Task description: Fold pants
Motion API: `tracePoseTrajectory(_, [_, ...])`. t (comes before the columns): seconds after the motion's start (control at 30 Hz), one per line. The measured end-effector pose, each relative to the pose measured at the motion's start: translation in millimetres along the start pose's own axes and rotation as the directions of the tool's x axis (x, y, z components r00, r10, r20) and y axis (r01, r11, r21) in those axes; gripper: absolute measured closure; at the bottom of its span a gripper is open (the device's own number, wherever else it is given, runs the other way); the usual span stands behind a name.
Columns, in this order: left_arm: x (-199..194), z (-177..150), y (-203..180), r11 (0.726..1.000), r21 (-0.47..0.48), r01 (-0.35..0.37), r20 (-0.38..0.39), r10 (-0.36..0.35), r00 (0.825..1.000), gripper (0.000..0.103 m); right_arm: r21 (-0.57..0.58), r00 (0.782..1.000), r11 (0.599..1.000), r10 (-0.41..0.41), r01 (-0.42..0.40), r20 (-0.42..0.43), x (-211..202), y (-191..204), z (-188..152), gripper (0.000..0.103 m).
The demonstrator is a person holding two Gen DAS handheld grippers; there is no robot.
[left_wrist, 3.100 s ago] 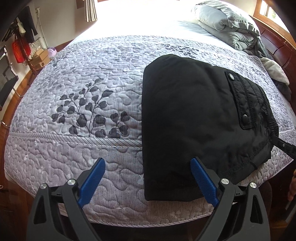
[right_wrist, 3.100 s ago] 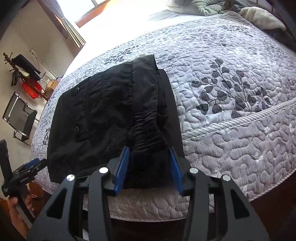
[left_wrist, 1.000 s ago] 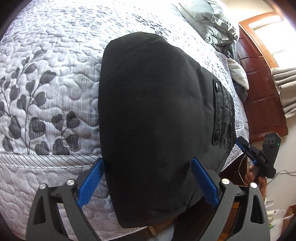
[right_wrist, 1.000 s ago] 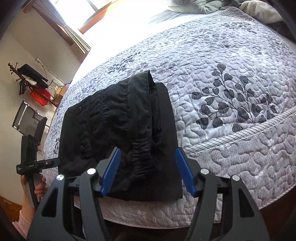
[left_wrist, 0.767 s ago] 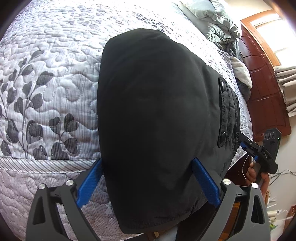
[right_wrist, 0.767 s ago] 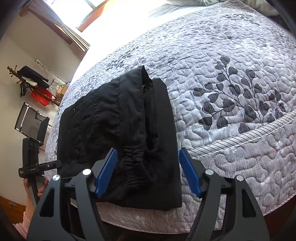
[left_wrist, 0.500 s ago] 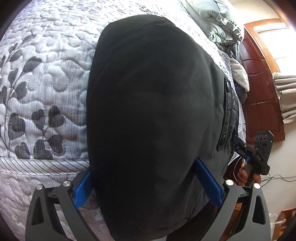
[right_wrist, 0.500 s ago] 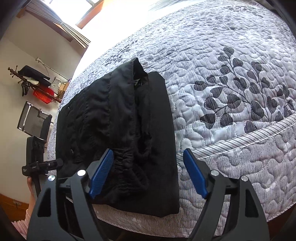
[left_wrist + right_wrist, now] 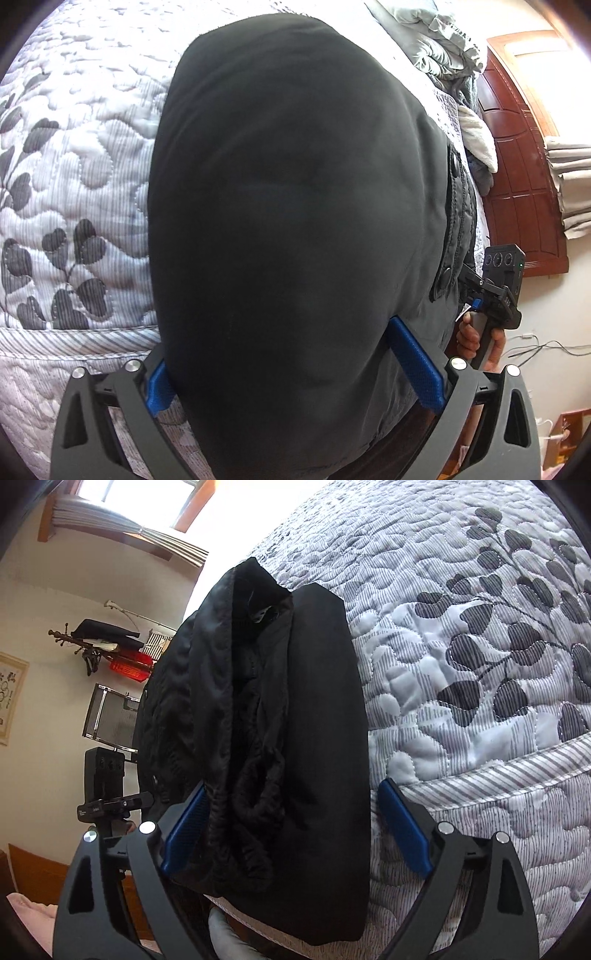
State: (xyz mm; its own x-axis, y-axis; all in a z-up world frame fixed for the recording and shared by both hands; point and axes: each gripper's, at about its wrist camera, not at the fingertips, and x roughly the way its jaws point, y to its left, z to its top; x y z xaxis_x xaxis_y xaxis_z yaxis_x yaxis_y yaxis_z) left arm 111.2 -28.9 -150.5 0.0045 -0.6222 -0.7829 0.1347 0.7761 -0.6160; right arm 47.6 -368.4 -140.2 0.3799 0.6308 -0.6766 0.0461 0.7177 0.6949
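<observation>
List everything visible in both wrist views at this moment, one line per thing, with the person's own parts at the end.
pants: one, black, folded, at the near edge of the bed, between both tools' fingers
quilt: one, grey-white with dark leaf print, covering the bed
bedding pile: one, grey, far end of the bed
wooden door: one, reddish brown, beyond the bed
window blind: one, pale, upper left
chair: one, black and metal, by the wall
left tool: one, black with blue pads, open around the pants
right tool: one, same colours, open

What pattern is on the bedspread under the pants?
Pale grey quilted bedspread with dark grey leafy sprigs, clearest in the right wrist view.
</observation>
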Motion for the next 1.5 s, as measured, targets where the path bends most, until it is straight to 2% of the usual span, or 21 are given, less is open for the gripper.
tracePoseTrajectory(0.13, [4.6, 1.7, 1.8, 1.000, -0.006, 0.020, -0.002, -0.020, 1.000, 0.003, -0.013, 0.999, 0.999, 0.042, -0.042, -0.012, 8.7, 1.8, 2.9, 0.015])
tracePoseTrajectory(0.23, [3.8, 1.4, 1.8, 1.000, -0.011, 0.019, 0.009, -0.019, 1.000, 0.003, -0.027, 0.999, 0.999, 0.041, -0.041, -0.008, 9.7, 4.3, 3.7, 0.021])
tracePoseTrajectory(0.37, [-2.6, -5.6, 4.7, 1.000, -0.030, 0.001, 0.035, 0.000, 0.999, 0.007, -0.062, 0.998, 0.997, 0.051, -0.049, 0.029, 2.9, 11.6, -1.8, 0.041])
tracePoseTrajectory(0.5, [-12.3, -7.9, 0.9, 0.999, -0.033, -0.037, 0.061, 0.039, 0.997, 0.021, -0.102, 0.997, 0.994, 0.032, -0.025, 0.070, -3.2, 29.7, -5.2, 0.057])
tracePoseTrajectory(0.57, [-17.8, -12.1, -0.7, 0.998, -0.041, -0.046, 0.072, 0.049, 0.996, 0.032, -0.126, 0.996, 0.992, 0.017, -0.006, 0.087, -4.8, 42.1, -5.7, 0.061])
tracePoseTrajectory(0.63, [-26.0, -12.7, 0.1, 0.998, -0.061, -0.021, 0.088, 0.026, 0.996, 0.047, -0.151, 0.994, 0.988, 0.006, 0.011, 0.108, -10.0, 56.0, -7.7, 0.063])
tracePoseTrajectory(0.73, [-34.6, -13.4, 2.6, 0.996, -0.083, 0.021, 0.103, -0.012, 0.995, 0.063, -0.197, 0.991, 0.980, -0.002, 0.029, 0.135, -19.6, 75.7, -13.5, 0.064])
tracePoseTrajectory(0.83, [-41.4, -17.2, 1.8, 0.996, -0.076, 0.047, 0.142, -0.036, 0.989, 0.069, -0.227, 0.987, 0.973, -0.002, 0.039, 0.161, -26.6, 94.1, -11.5, 0.065])
tracePoseTrajectory(1.0, [-56.8, -18.1, -1.0, 0.995, -0.047, 0.090, 0.207, -0.079, 0.975, 0.071, -0.277, 0.981, 0.959, 0.003, 0.052, 0.193, -36.1, 118.2, 1.8, 0.065])
tracePoseTrajectory(1.17, [-85.3, 2.4, -5.4, 0.995, -0.017, 0.095, 0.268, -0.087, 0.960, 0.071, -0.307, 0.977, 0.951, 0.023, 0.044, 0.213, -34.6, 132.6, 32.0, 0.066])
tracePoseTrajectory(1.33, [-110.4, 28.7, 1.1, 0.998, -0.016, 0.069, 0.324, -0.060, 0.944, 0.071, -0.315, 0.979, 0.949, 0.041, 0.025, 0.202, -14.5, 141.7, 78.0, 0.065])
tracePoseTrajectory(1.5, [-114.8, 59.6, 16.7, 0.999, -0.029, 0.037, 0.343, -0.025, 0.939, 0.070, -0.294, 0.987, 0.955, 0.025, 0.023, 0.157, 19.6, 133.9, 119.2, 0.065])
